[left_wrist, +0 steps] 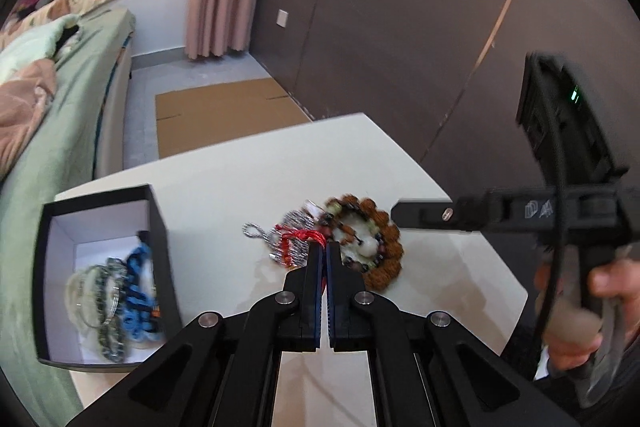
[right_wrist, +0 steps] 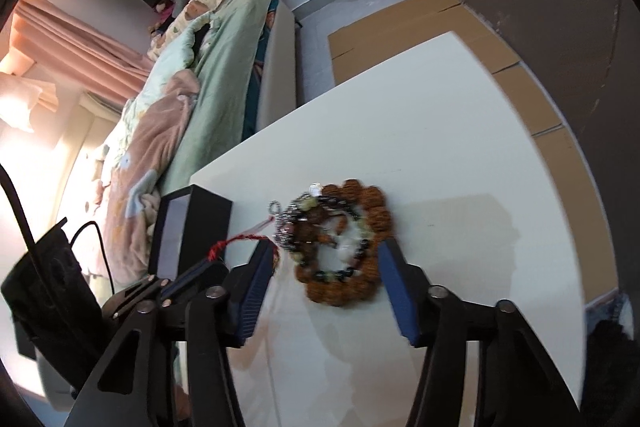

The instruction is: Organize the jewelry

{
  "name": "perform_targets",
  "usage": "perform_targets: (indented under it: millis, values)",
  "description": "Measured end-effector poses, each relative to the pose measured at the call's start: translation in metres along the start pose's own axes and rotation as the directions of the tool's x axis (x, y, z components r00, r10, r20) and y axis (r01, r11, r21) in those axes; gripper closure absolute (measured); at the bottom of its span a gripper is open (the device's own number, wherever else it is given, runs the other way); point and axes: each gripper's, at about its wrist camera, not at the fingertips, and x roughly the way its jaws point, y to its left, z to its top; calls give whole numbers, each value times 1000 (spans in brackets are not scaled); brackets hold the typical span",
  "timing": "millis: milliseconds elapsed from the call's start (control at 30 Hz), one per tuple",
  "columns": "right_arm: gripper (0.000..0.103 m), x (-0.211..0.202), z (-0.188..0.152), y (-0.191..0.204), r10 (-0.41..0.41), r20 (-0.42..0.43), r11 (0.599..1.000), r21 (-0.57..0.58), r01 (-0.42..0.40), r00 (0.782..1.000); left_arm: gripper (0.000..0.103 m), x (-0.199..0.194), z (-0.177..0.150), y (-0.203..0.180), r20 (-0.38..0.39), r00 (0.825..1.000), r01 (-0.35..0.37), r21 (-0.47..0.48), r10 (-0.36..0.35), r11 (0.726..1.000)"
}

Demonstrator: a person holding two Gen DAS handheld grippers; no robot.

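Black linkage arms fill the bottom of the left wrist view, ending in the left gripper (left_wrist: 324,251), whose fingers (left_wrist: 315,291) are pressed together on a red cord (left_wrist: 308,237). Just beyond the tips, on the white worktop (left_wrist: 240,179), lies a heap of jewelry: a brown bead bracelet (left_wrist: 386,269) ringing smaller dark and pale beaded strands, with a silver chain (left_wrist: 276,235) beside it to the left. Farther left stands an open black box (left_wrist: 104,279) with a white lining, holding blue, white and dark bracelets, blurred. At the right edge a hand (left_wrist: 576,323) holds the right gripper's handle, its black finger reaching toward the brown bracelet. A bed with green bedding (left_wrist: 60,131) runs along the left.

From the right wrist view, the right gripper (right_wrist: 326,259) has its blue-padded fingers (right_wrist: 396,287) spread wide, either side of the brown bead bracelet (right_wrist: 348,247), which rests on the worktop (right_wrist: 460,147). The red cord (right_wrist: 240,241) stretches left from the pile to the left gripper (right_wrist: 204,267), low at the left. The black box (right_wrist: 192,231) stands behind it.
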Motion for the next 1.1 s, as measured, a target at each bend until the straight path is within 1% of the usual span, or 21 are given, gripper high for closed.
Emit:
perform_targets:
  millis: [133, 200, 500, 633, 767, 800, 833, 867, 967, 1100]
  values:
    - [66, 16, 1, 10, -10, -15, 1000, 11, 10, 1000, 102, -14, 6, 16, 31, 999, -4, -35, 6, 999]
    - [74, 23, 3, 15, -10, -17, 1000, 18, 11, 1000, 102, -20, 8, 21, 41, 999, -8, -46, 10, 999]
    - [75, 41, 8, 31, -80, -9, 996, 32, 80, 997, 102, -36, 11, 39, 75, 997, -16, -80, 22, 997]
    - [75, 50, 6, 42, -169, -11, 985, -13, 169, 985, 102, -43, 12, 45, 89, 996, -18, -86, 26, 996]
    - [76, 59, 4, 50, -228, -18, 973, -48, 227, 974, 102, -50, 12, 51, 103, 994, -21, -100, 31, 995]
    - [86, 59, 4, 51, -248, -12, 967, -56, 247, 969, 102, -52, 13, 53, 106, 994, -22, -103, 33, 994]
    - [91, 59, 3, 51, -255, -6, 965, -60, 254, 967, 102, -53, 13, 55, 108, 993, -23, -106, 35, 994]
    - [93, 57, 2, 51, -251, -3, 966, -62, 250, 968, 102, -54, 13, 57, 110, 993, -24, -109, 36, 994]
    - [93, 51, 2, 52, -232, 11, 969, -85, 232, 973, 102, -58, 14, 61, 114, 993, -26, -116, 39, 993]
    - [94, 35, 2, 48, -161, 47, 985, -57, 164, 986, 102, -66, 15, 65, 132, 990, -23, -129, 40, 991]
